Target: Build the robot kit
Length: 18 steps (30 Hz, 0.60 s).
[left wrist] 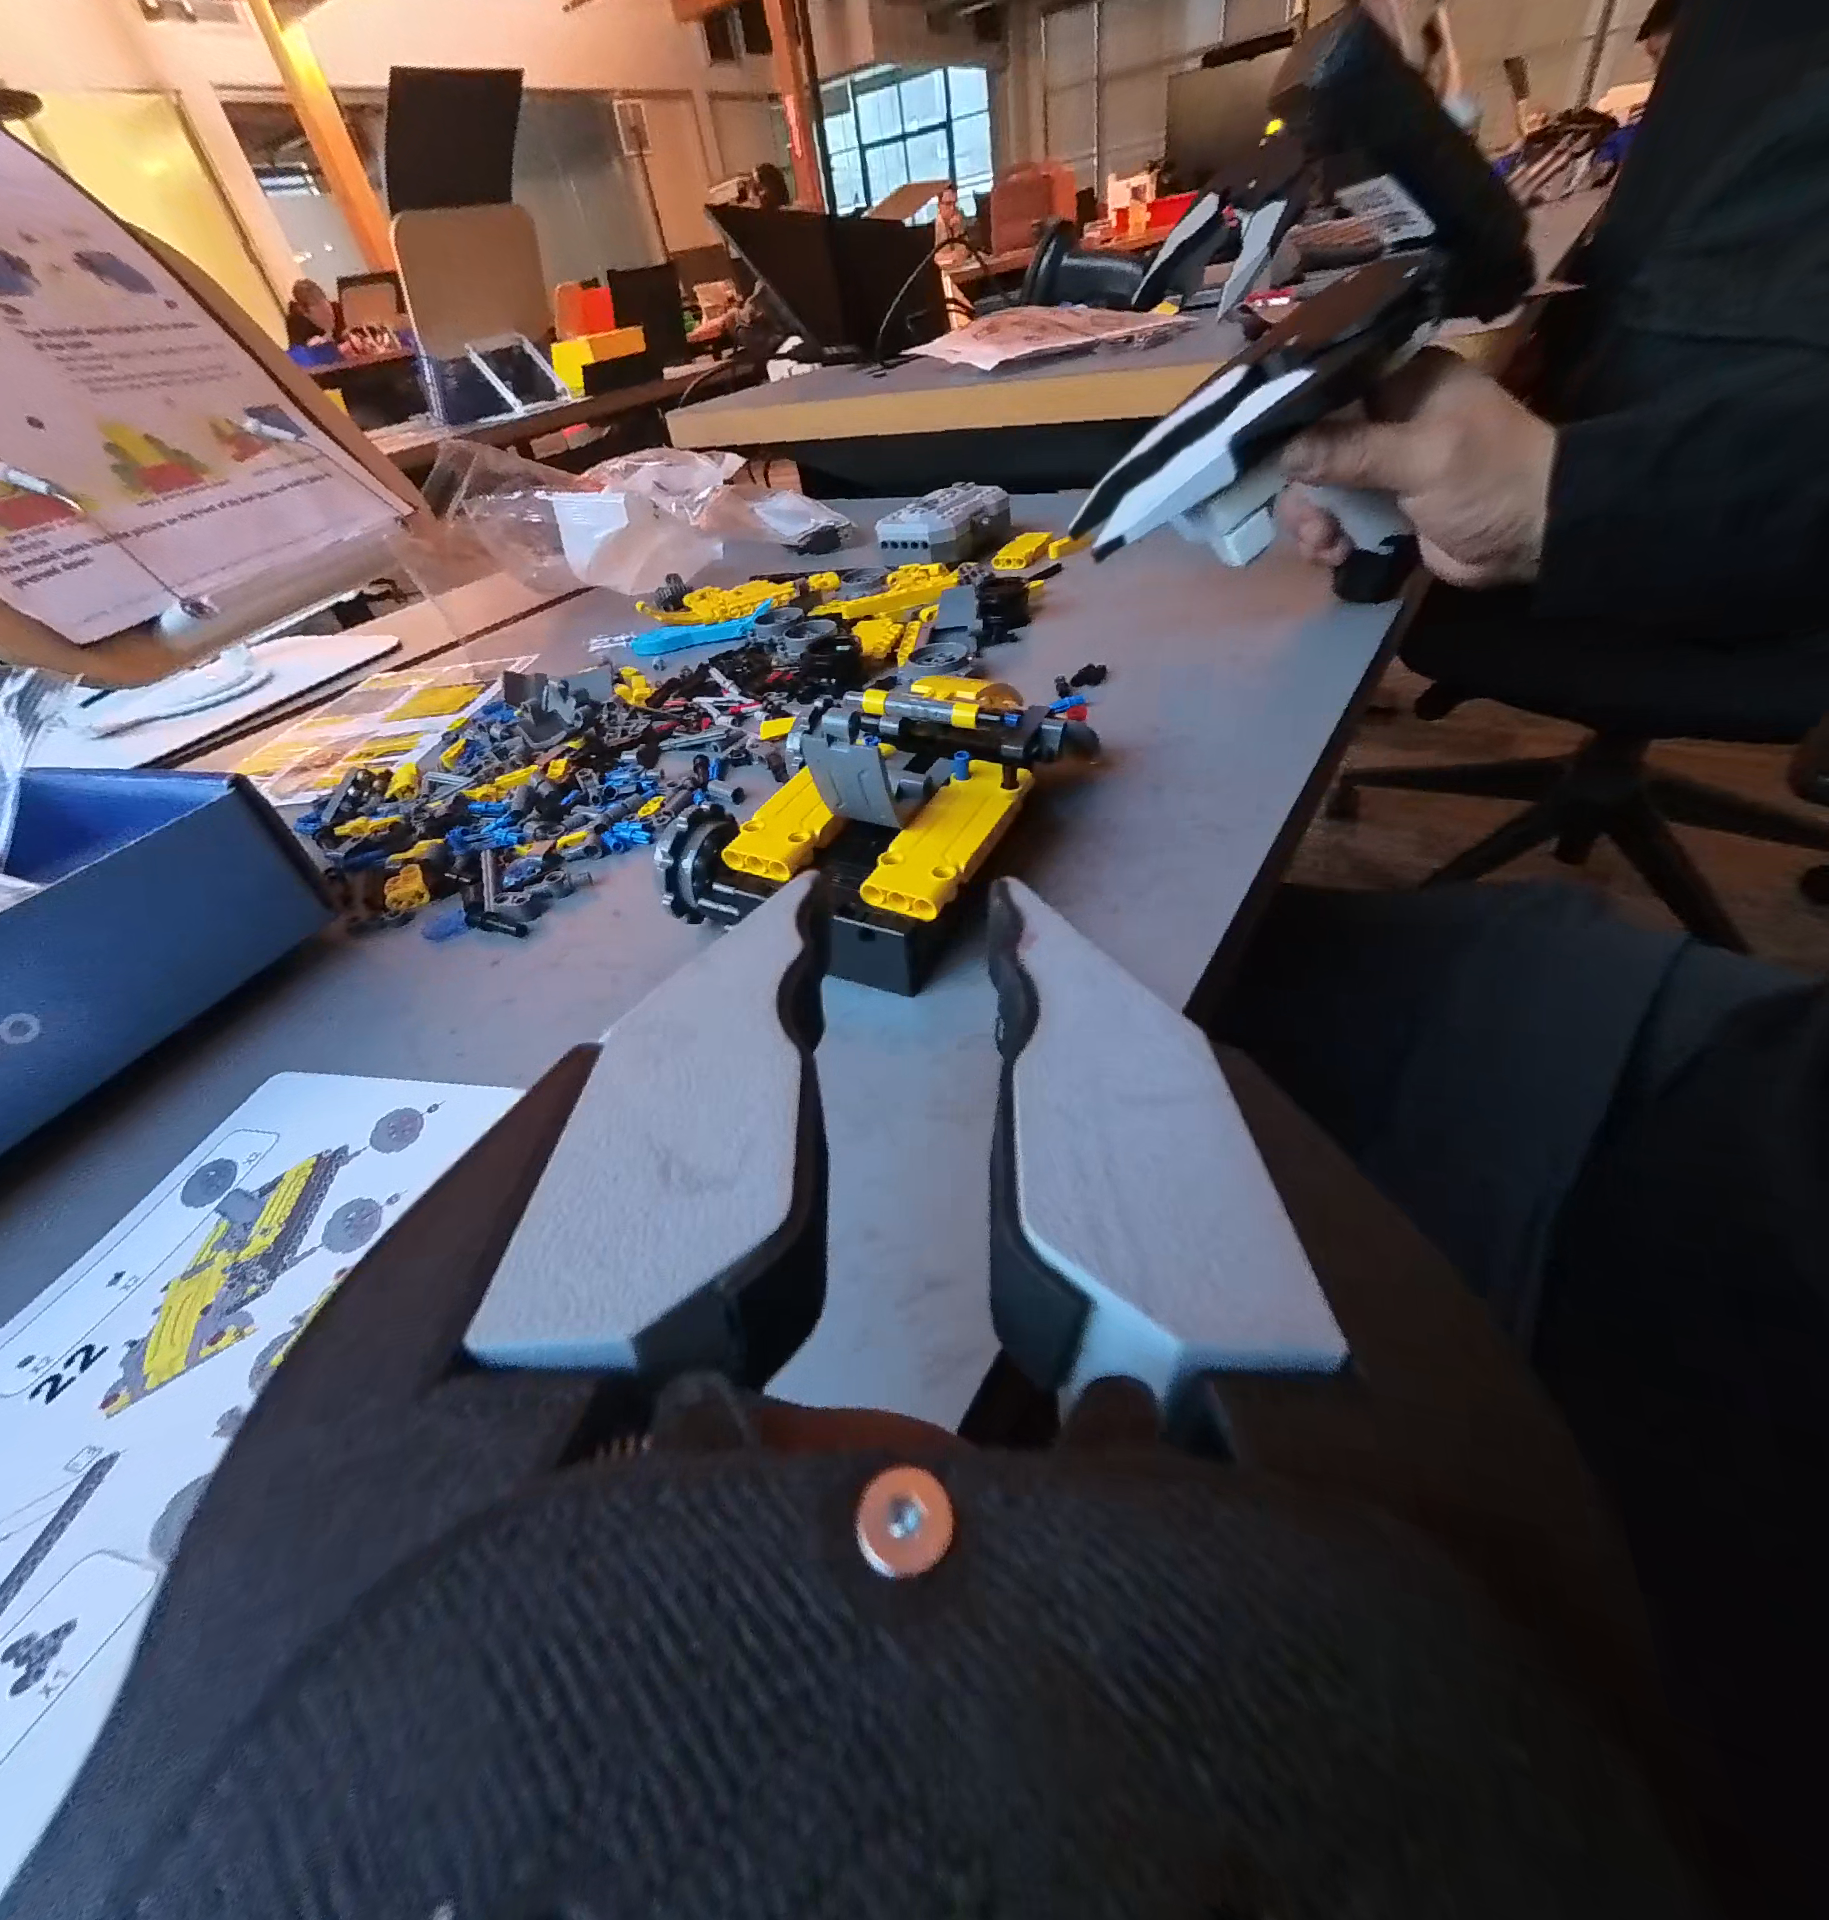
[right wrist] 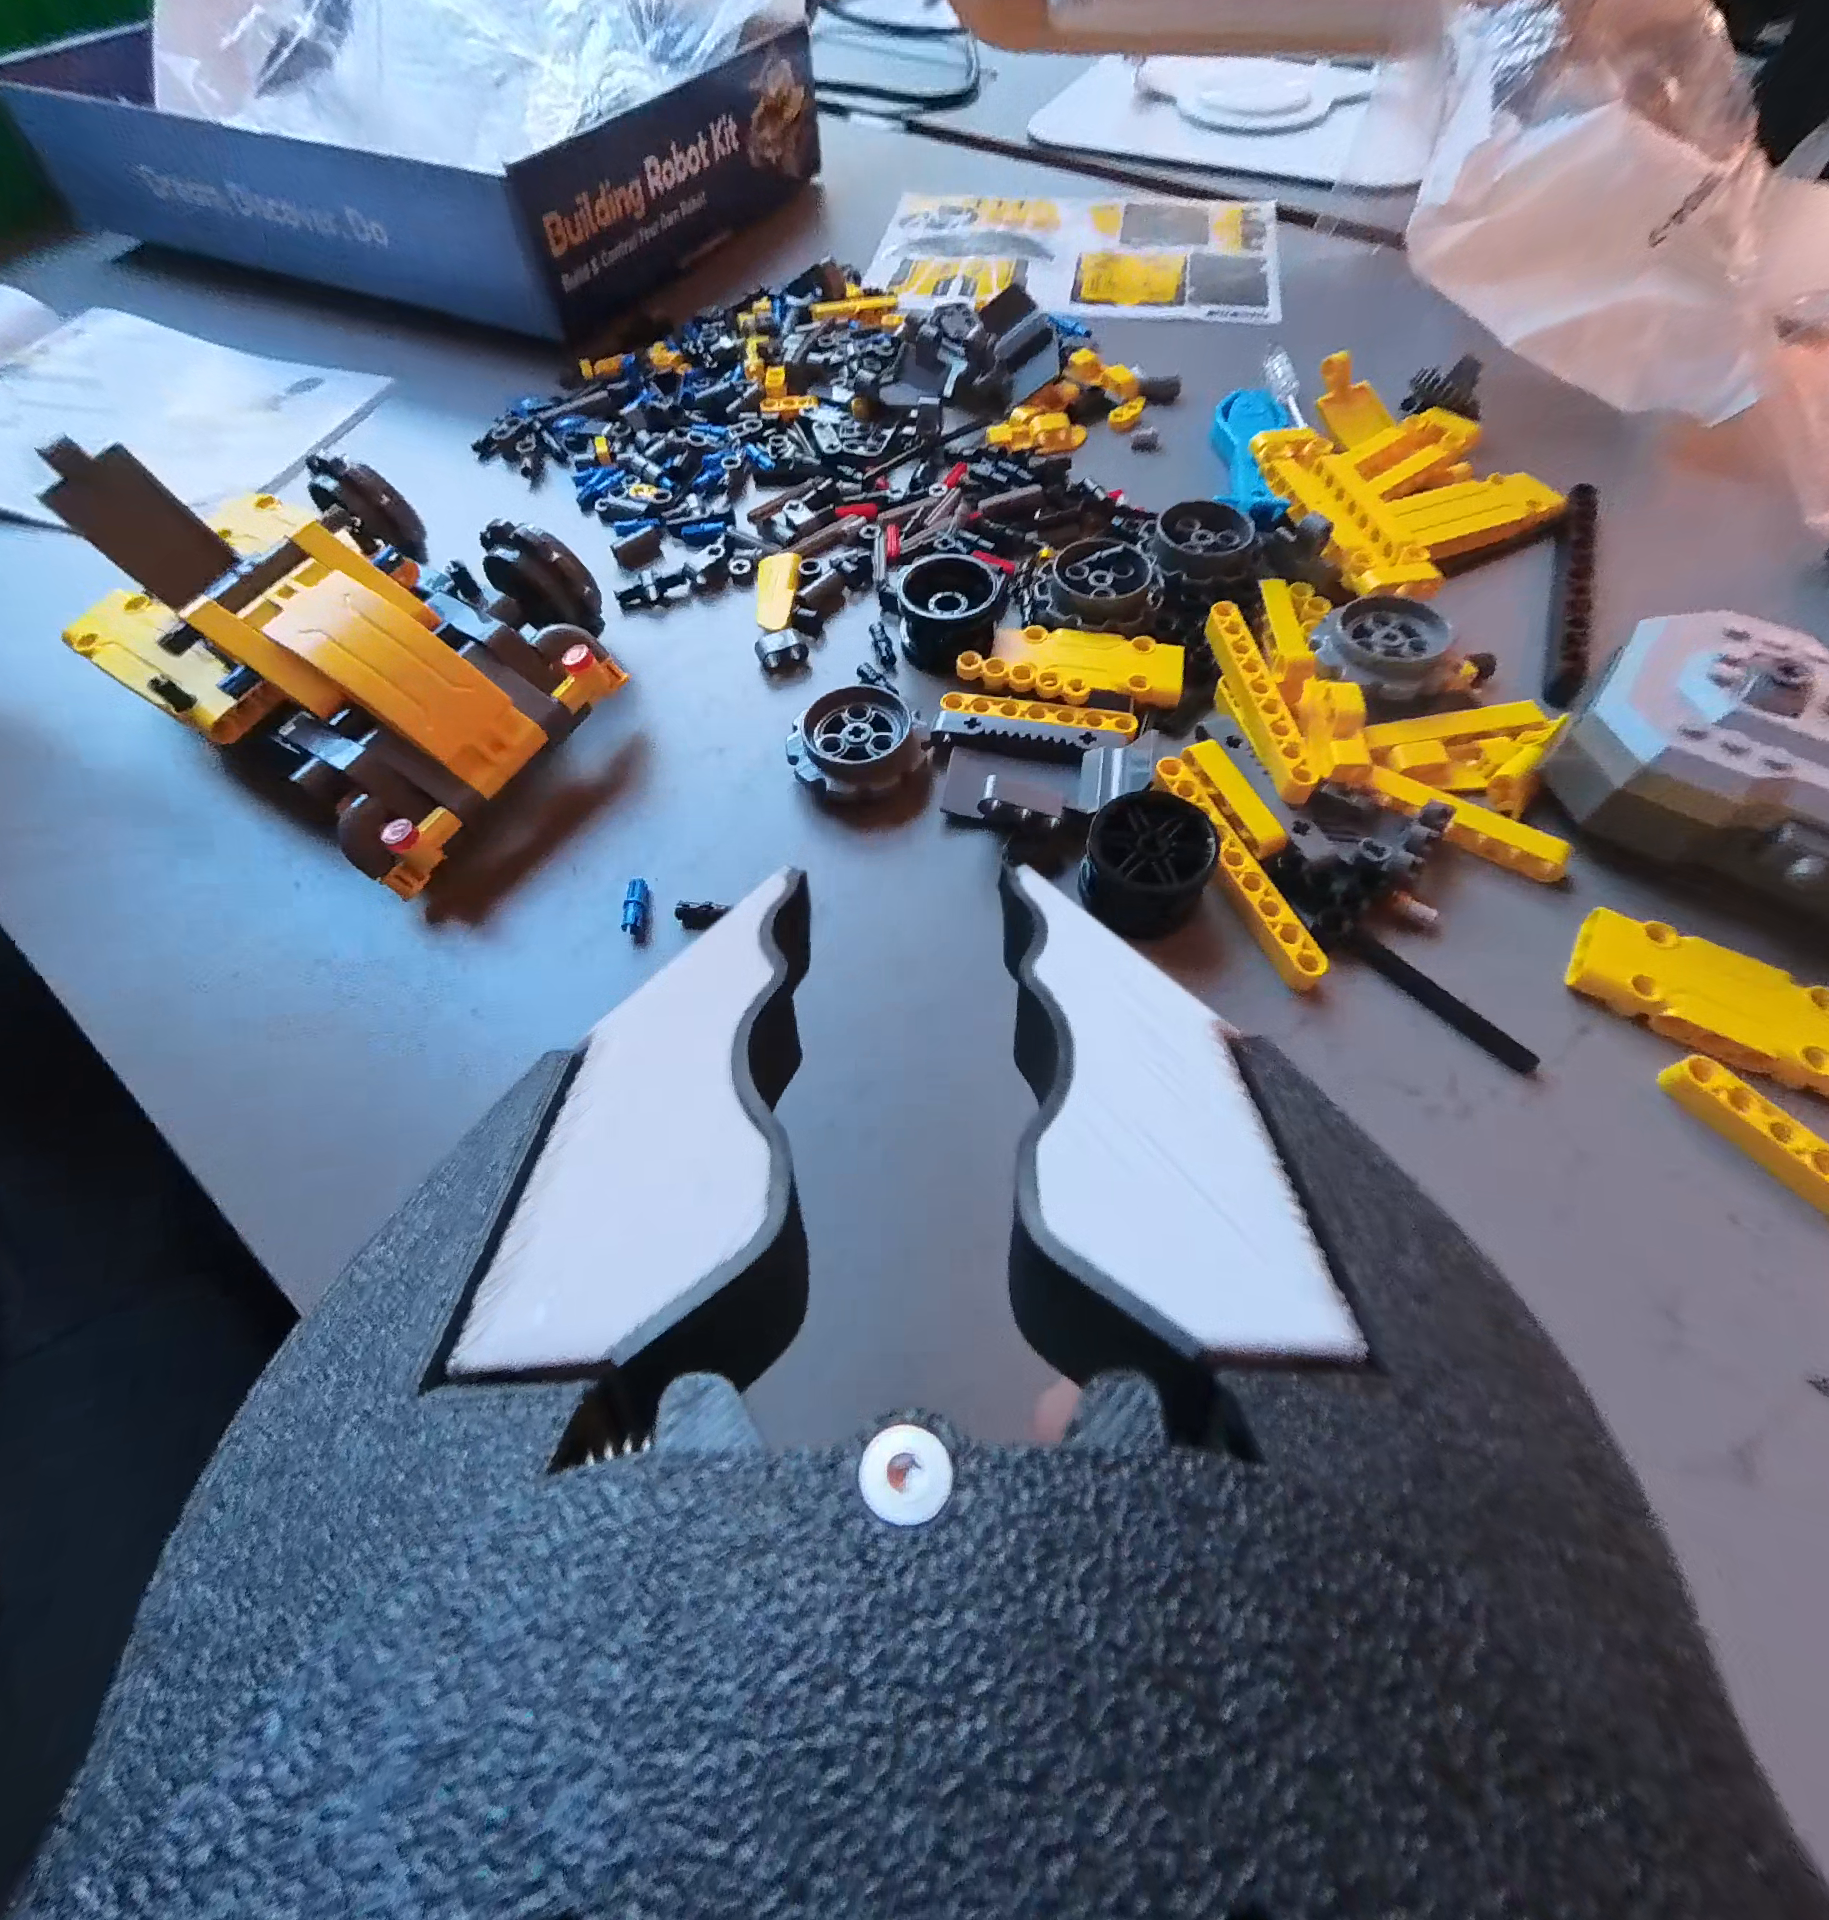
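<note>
A partly built yellow and black toy vehicle lies on the grey table. My left gripper is open, and the vehicle's black end sits between its fingertips without a clear grip. In the right wrist view the vehicle lies to the left. My right gripper is open and empty above bare table, nearest a black wheel and a small blue pin. In the left wrist view it hovers over the far end of the parts, held by a hand.
A heap of small loose parts and yellow beams fills the table's middle. A grey motor block, a blue kit box, plastic bags and an instruction booklet surround it. The table edge runs along the right. Spacing between my two grippers at the tips: around 30 centimeters. Measured from the fingertips, the black wheel is 5 centimeters or so from the right gripper and 35 centimeters from the left.
</note>
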Each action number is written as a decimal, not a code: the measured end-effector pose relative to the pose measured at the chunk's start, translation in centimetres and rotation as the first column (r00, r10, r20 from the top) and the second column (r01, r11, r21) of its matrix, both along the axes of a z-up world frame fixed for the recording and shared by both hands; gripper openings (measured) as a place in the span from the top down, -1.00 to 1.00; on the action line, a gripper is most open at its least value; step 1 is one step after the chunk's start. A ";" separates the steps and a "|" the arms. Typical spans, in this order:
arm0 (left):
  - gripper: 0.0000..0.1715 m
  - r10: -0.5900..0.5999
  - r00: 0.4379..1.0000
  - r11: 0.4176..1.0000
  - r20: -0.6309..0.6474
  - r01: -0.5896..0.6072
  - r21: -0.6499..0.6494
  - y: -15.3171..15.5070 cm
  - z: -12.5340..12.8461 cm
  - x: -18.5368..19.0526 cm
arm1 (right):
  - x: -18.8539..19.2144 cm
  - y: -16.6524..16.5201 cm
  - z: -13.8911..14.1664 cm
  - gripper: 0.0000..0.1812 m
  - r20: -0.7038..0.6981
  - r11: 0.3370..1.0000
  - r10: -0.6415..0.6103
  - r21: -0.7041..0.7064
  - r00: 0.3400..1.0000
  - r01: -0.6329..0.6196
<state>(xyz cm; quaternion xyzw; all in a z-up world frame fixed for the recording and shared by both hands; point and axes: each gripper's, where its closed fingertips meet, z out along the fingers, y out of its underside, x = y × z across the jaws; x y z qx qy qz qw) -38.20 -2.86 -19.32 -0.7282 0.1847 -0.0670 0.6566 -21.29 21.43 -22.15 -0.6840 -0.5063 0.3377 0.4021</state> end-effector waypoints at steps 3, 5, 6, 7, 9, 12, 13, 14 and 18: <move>0.70 0.008 0.999 1.000 -0.033 -0.007 0.028 -0.1 0.0 0.2 | -0.1 0.2 -0.1 0.62 0.005 1.000 -0.005 -0.010 1.000 0.005; 0.73 0.019 0.998 0.999 -0.060 -0.017 0.048 -0.1 0.0 0.3 | 0.0 0.2 0.1 0.64 -0.006 1.000 -0.005 -0.004 1.000 0.005; 0.75 0.019 0.998 0.999 -0.066 -0.016 0.049 -0.1 0.0 0.4 | 0.0 0.2 0.2 0.64 -0.013 1.000 -0.006 0.000 1.000 0.006; 0.75 0.016 0.998 0.999 -0.066 -0.013 0.043 -0.1 -0.1 0.4 | 0.0 0.2 0.2 0.64 -0.016 1.000 -0.007 0.005 1.000 0.007; 0.76 0.016 0.999 0.999 -0.049 -0.014 0.033 0.0 -0.1 0.3 | 0.0 0.2 0.2 0.65 -0.011 1.000 -0.011 0.017 1.000 0.011; 0.76 0.040 0.999 0.999 -0.011 -0.039 0.010 0.3 -0.1 -0.2 | -0.2 -0.1 -0.2 0.64 0.016 1.000 0.008 0.030 1.000 -0.008; 0.76 0.042 0.999 0.999 0.001 -0.042 -0.003 0.4 -0.2 -0.3 | -0.3 -0.3 -0.4 0.64 0.030 0.999 0.018 0.034 0.999 -0.019; 0.76 0.040 0.999 0.999 0.009 -0.040 -0.016 0.5 -0.2 -0.4 | -0.3 -0.3 -0.5 0.63 0.043 0.999 0.018 0.041 0.999 -0.020; 0.75 0.036 0.999 0.999 0.012 -0.036 -0.019 0.5 -0.3 -0.4 | -0.4 -0.2 -0.4 0.60 0.044 0.997 0.007 0.076 0.999 -0.010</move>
